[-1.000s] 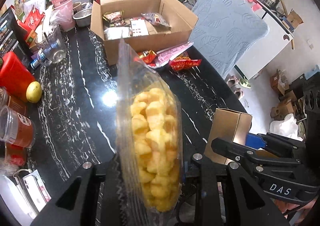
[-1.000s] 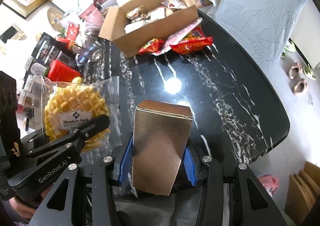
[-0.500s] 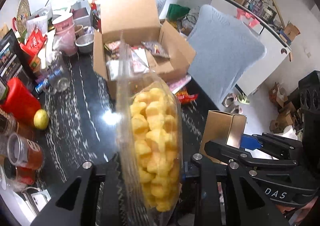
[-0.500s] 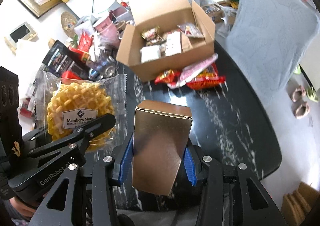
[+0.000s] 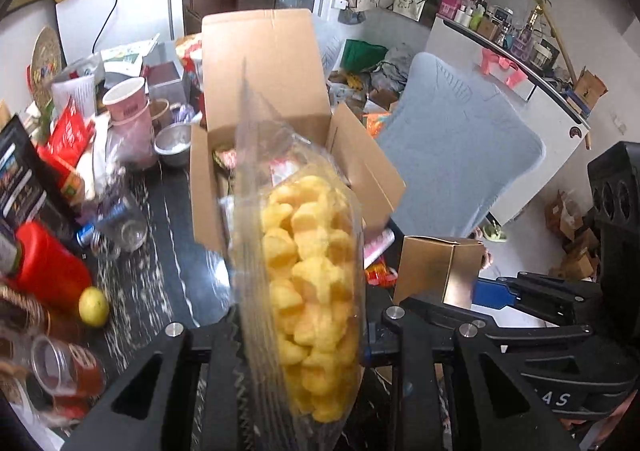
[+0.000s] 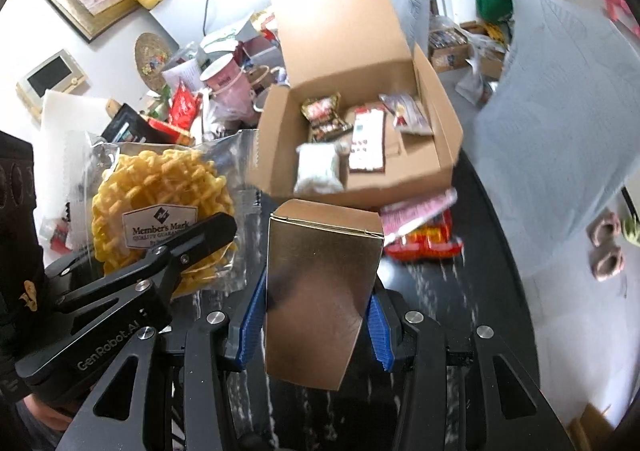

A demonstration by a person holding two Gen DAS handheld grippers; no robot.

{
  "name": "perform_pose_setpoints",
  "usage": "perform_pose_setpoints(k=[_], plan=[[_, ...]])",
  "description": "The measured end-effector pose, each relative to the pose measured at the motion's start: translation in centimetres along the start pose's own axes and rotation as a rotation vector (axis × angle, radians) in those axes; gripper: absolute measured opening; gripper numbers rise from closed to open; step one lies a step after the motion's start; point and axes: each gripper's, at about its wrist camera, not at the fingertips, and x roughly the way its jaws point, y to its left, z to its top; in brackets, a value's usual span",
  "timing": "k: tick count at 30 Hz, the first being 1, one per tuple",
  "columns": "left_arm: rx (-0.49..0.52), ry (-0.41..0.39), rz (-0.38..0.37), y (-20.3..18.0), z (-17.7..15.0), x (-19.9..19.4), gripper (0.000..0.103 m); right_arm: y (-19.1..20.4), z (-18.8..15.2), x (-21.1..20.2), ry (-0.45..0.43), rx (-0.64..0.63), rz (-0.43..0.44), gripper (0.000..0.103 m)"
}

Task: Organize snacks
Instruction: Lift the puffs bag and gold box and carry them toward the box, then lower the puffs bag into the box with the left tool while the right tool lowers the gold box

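Observation:
My left gripper (image 5: 304, 335) is shut on a clear bag of yellow waffle snack (image 5: 312, 275), held edge-on; the same bag (image 6: 160, 191) shows flat in the right wrist view, to the left. My right gripper (image 6: 316, 315) is shut on a small gold carton (image 6: 320, 291), its blue pads pressing both sides; that carton (image 5: 436, 271) also shows at right in the left wrist view. Both are held above the black marble table (image 5: 168, 267), in front of an open cardboard box (image 6: 360, 187) with several snack packets inside. Red and pink packets (image 6: 424, 227) lie beside the box.
Left of the box stand a pink cup (image 5: 126, 107), a metal bowl (image 5: 174, 139), a glass mug (image 5: 124, 223), a red container (image 5: 48, 267), a lemon (image 5: 93, 306) and jars (image 5: 68, 371). A grey-covered chair (image 5: 460, 171) stands at the table's right edge.
Both grippers have risen and moved toward the cardboard box with their loads; the box now looks closer and lower in both views. Grips are unchanged.

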Motion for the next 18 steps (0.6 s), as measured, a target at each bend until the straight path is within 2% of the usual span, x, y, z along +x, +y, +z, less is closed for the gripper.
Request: perform_pose_setpoints(k=[18], plan=[[-0.03, 0.02, 0.037, 2.2, 8.7, 8.4, 0.026, -3.6, 10.0, 5.5, 0.01, -0.045, -0.005, 0.044]])
